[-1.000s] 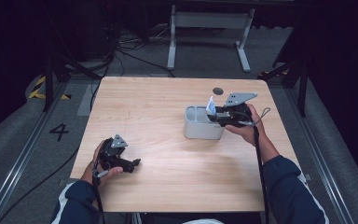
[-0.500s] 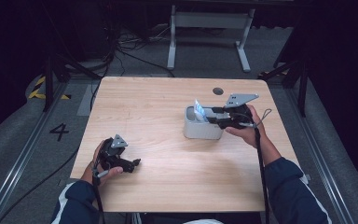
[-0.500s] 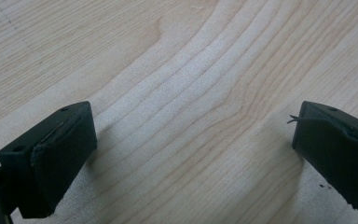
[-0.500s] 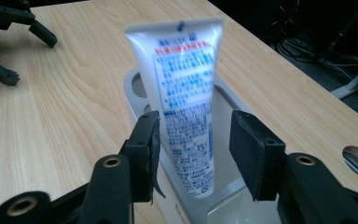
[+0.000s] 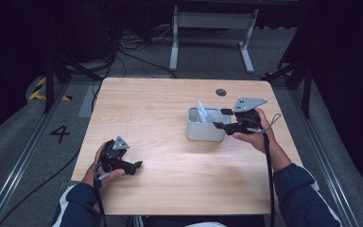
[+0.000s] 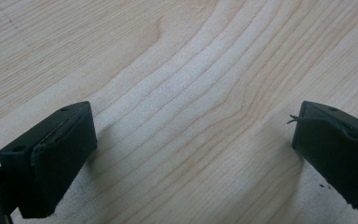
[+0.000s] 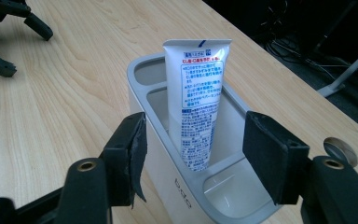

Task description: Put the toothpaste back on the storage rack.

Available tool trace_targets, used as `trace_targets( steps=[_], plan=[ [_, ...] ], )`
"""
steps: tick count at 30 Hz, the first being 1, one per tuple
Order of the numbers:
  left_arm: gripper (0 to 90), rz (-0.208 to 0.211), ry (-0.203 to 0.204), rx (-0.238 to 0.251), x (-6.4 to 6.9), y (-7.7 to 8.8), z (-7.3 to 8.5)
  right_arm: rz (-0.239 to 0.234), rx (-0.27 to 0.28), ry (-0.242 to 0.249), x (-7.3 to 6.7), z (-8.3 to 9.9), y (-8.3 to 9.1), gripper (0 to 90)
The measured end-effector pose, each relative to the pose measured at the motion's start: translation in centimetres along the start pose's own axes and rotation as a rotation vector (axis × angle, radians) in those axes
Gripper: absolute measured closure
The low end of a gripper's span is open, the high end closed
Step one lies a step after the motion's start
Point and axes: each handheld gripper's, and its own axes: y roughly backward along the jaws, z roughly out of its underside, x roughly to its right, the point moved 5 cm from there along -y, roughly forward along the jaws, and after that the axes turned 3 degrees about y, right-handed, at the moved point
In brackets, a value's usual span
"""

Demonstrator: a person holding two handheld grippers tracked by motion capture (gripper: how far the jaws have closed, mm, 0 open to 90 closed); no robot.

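Toothpaste tube (image 7: 196, 102) stands in holder (image 7: 158, 154); right gripper (image 7: 191, 144) jaws just opened, apart.

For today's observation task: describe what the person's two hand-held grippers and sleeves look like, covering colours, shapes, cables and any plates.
Both grippers are black with two blocky jaws faced with dark pads. The right gripper carries a grey three-cornered plate on top and trails a black cable with a small loop. The left gripper has a smaller grey plate and its own dark cable. Both sleeves are dark navy.
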Motion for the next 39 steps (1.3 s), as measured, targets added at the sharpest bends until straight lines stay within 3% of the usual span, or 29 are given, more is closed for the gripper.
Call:
trace_targets(
  steps=[24,39],
  plan=[
    [0.1,-0.001,-0.001,0.001,0.0,0.0,0.0,0.052,-0.08,0.098,-0.8,2.2,3.1,33.1],
    [0.1,0.0,0.0,0.001,0.0,0.0,0.0,0.089,-0.105,0.096,-1.1,4.2,4.4,30.3]
  ],
)
